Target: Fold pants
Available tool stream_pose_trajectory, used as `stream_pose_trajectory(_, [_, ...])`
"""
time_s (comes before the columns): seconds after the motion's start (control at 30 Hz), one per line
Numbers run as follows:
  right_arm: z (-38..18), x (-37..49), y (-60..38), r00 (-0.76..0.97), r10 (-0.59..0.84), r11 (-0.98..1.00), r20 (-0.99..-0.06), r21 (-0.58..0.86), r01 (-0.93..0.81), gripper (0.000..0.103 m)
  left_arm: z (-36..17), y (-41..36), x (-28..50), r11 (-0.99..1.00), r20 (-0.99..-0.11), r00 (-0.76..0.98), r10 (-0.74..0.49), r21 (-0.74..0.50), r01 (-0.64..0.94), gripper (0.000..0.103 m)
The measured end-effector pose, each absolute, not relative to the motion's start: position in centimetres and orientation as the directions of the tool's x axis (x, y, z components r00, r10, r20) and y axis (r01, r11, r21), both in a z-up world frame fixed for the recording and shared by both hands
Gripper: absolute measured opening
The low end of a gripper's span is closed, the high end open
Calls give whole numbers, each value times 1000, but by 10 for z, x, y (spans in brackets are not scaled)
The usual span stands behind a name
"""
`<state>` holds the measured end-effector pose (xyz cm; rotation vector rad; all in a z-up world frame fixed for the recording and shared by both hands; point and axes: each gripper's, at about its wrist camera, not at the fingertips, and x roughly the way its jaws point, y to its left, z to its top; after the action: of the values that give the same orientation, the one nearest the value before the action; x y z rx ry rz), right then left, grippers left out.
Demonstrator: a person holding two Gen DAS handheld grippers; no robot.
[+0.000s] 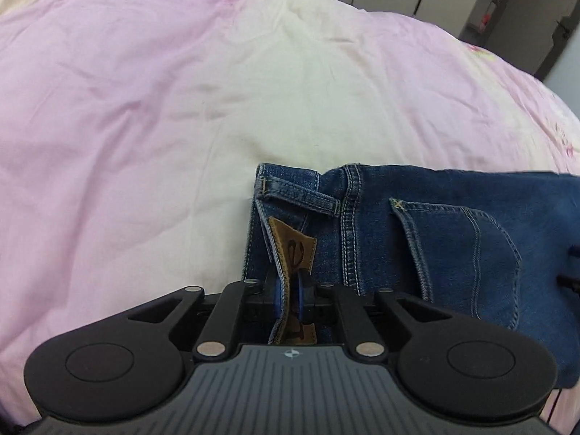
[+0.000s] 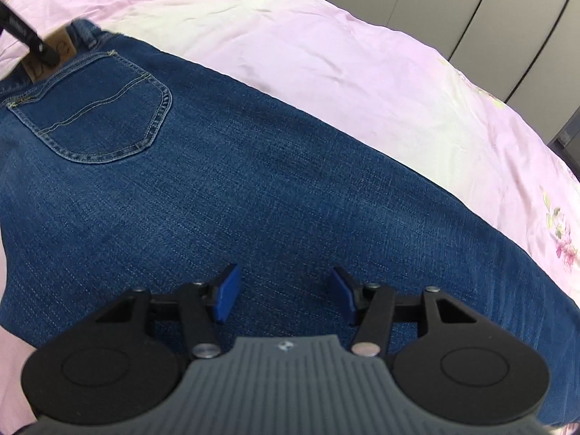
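A: What covers the bed?
B: A quilt [image 1: 145,108], pink and cream panels, rumpled, with pink flowers [image 2: 563,246] printed near its right edge.
A: And behind it?
B: Grey cabinet doors [image 2: 453,11] along the wall, with dark seams between them.

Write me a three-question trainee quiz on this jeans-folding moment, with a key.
1. True or false: the left hand-held gripper is clamped on the waistband of the blue denim jeans, at the brown leather patch.
2. The right hand-held gripper is: A) shut on the jeans, B) open above the denim, C) holding the bedspread.
3. Fill in: the jeans lie on a pink and ____ quilted bedspread.

Key: 1 true; 2 B; 3 cream.
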<state>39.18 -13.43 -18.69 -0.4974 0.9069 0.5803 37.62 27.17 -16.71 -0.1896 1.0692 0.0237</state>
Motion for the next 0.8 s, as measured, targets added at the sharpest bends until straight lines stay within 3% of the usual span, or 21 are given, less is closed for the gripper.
stream_pose_trajectory(0.13, [-184,384,-134,492,240,745,-837,-166,-646,52,-166,282,366,971,-846,530,-62,-173,-163,42])
stream_pose_trajectory(0.27, [-170,369,-141,520,234,756,-822,-183,-629,52,-132,278,339,972,-818,572,61,-82,-220,46])
stream_pose_trajectory(0.33, [-158,359,-142,533,256,774,-806,-159,-612,51,-112,275,321,971,-791,610,45,-108,-212,45])
stream_pose_trajectory(0.4, [-146,348,-144,543,273,802,-794,-124,-585,51,-98,262,304,979,-780,625,8,-122,-165,37])
stream_pose_trajectory(0.5, [-133,326,-145,535,354,834,-768,0,-551,40,-89,224,285,996,-781,624,2,-56,-73,27])
stream_pose_trajectory(0.63, [-130,291,-138,534,458,845,-711,161,-511,35,-114,194,277,998,-805,590,61,52,-32,14])
stream_pose_trajectory(0.7, [-144,282,-120,531,460,847,-712,172,-503,30,-138,199,282,994,-832,543,112,90,-67,6])
stream_pose_trajectory(0.8, [-174,280,-104,533,402,874,-744,139,-466,25,-168,217,289,992,-864,490,115,70,-110,5])
